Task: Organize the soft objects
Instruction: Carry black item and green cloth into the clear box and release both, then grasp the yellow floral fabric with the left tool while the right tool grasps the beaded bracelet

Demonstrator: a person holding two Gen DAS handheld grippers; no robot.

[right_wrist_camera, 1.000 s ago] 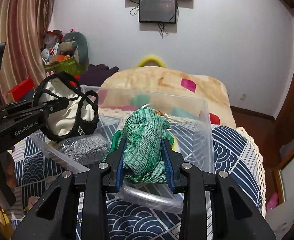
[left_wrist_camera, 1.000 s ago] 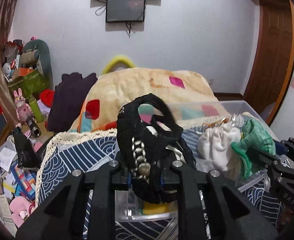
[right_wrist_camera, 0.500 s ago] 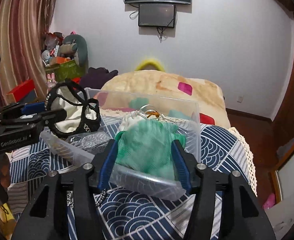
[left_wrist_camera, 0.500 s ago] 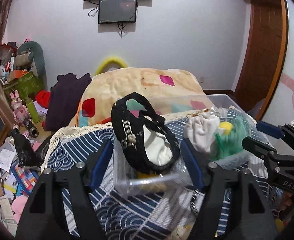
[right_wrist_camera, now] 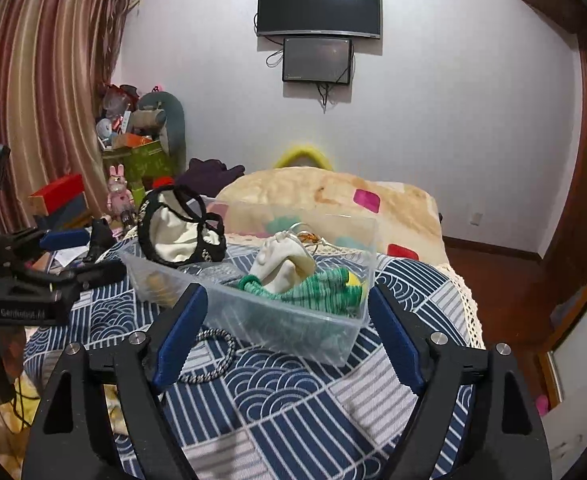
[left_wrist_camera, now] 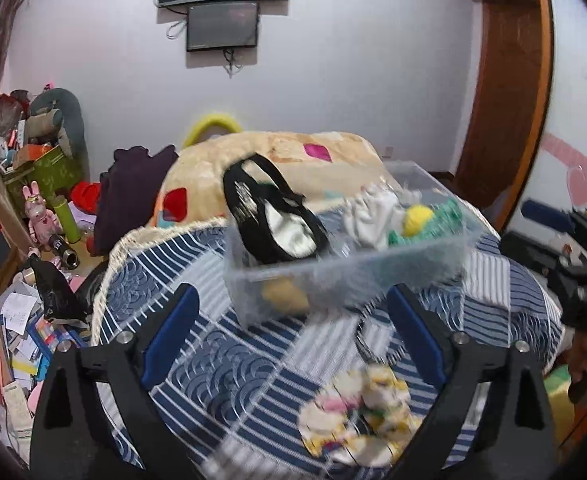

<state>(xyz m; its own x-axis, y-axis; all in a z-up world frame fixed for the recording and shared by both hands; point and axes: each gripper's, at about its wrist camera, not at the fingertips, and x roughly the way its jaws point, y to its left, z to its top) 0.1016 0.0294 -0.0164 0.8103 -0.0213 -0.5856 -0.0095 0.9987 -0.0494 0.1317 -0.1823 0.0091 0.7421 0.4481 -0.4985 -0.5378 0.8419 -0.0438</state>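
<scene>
Claws both spread wide, holding nothing: left claw [left_wrist_camera: 291, 332], right claw [right_wrist_camera: 283, 326]. Clear bin [right_wrist_camera: 293, 316] sits on the bed's blue patterned cover [right_wrist_camera: 293, 400]; black-trimmed garment [right_wrist_camera: 181, 232], white sock [right_wrist_camera: 281, 260] and green knit [right_wrist_camera: 321, 286] lie inside.

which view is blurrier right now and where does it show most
Left wrist view: motion blur smears the clear bin and the floral cloth on the bedspread. Right wrist view: sharp, with the bin and green knit crisp; fisheye bending at the edges of both.
</scene>
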